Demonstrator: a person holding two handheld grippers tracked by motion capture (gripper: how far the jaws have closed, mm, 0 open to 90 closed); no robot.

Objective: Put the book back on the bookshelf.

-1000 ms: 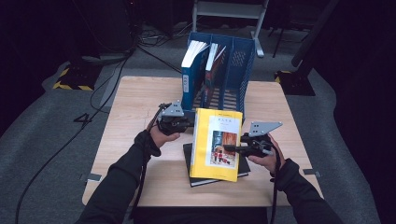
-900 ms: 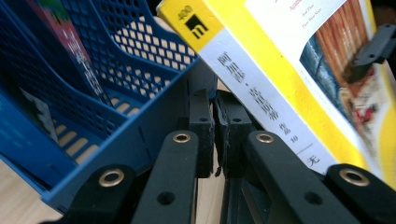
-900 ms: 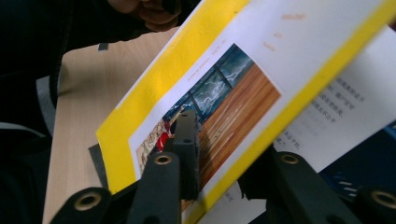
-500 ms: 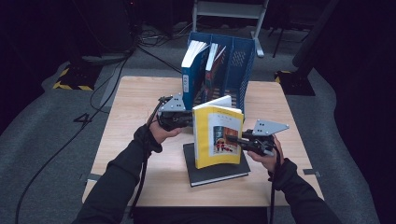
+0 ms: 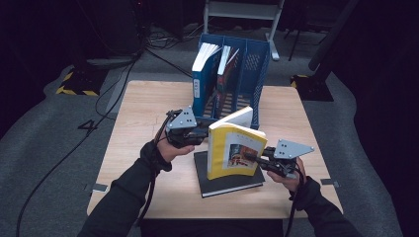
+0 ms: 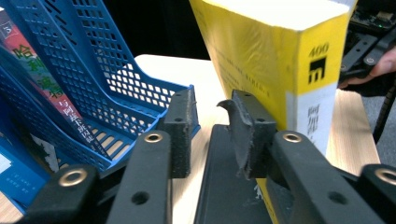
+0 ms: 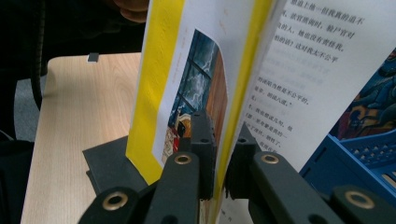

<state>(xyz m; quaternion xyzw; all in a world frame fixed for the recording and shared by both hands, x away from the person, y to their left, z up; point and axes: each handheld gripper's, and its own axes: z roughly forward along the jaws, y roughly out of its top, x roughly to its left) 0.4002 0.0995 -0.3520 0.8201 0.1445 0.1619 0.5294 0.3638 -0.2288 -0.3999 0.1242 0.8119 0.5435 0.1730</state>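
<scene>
Currently the thick yellow paperback book (image 5: 232,150) stands nearly upright on its lower edge, resting on the flat black hardcover book (image 5: 228,181) that lies on the light wooden table (image 5: 143,123), just in front of the blue perforated plastic file rack (image 5: 252,69); two other books stand in the rack's left compartments, the right one looks free.

The right hand-held gripper (image 5: 253,158) is pressed together on the front cover alone; the right gripper view shows one pad on the picture side and the other behind the cover, against the printed first page (image 7: 299,70), so the text block hangs free of the pinch. The left hand-held gripper (image 5: 202,133) sits at the spine side with its jaws spread, having just been opening; in the left gripper view its pads flank nothing, and the spine (image 6: 320,84) lies just beside the right-hand jaw, whether touching I cannot tell.

By its thickness, the paperback is probably fairly heavy, and its cover is limp and glossy; held by the cover only, it may sag open, tear at the hinge or slip. A firmer hold would span the whole block near the spine, both covers together, with the other hand-held gripper steadying the fore-edge; the pages will fan if left loose.
</scene>
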